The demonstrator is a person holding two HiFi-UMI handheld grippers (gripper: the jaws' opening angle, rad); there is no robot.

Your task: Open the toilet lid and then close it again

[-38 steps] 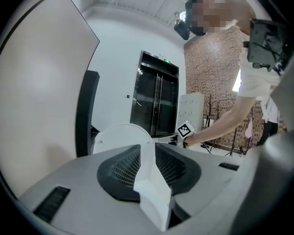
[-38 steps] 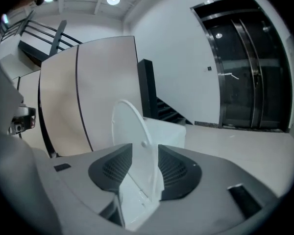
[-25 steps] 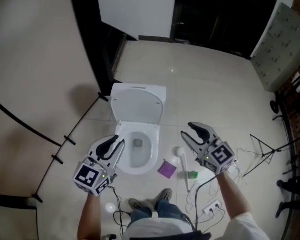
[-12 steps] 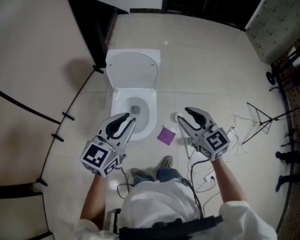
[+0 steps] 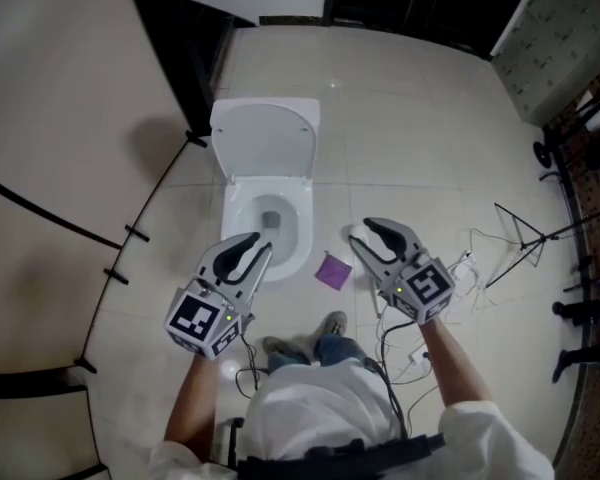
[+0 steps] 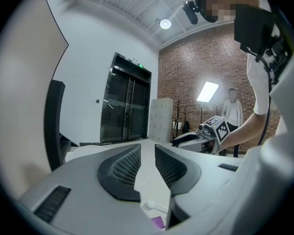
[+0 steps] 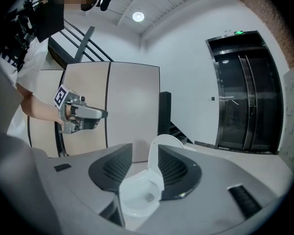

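With the lid [image 5: 267, 140] already standing upright ahead of them, the left gripper [image 5: 263, 244], narrowly apart and just closing a little on nothing, and the right gripper [image 5: 359, 231], apart and empty, are hovering before the bowl [image 5: 232, 218], so closing seems to be starting, calling for a reach forward to tip the lid's top edge down.

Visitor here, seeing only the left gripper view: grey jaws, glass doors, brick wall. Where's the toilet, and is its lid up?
Observer: Head view shows the toilet just ahead of the person, lid raised, bowl open.
Operator: Is the other gripper holding something?
Observer: No. In the right gripper view, the right gripper has its jaws apart, nothing gripped; the toilet shows beyond them.
Operator: Where's mine relative to the bowl?
Observer: In the head view, the left gripper overlaps the bowl's front rim; contact cannot be told.
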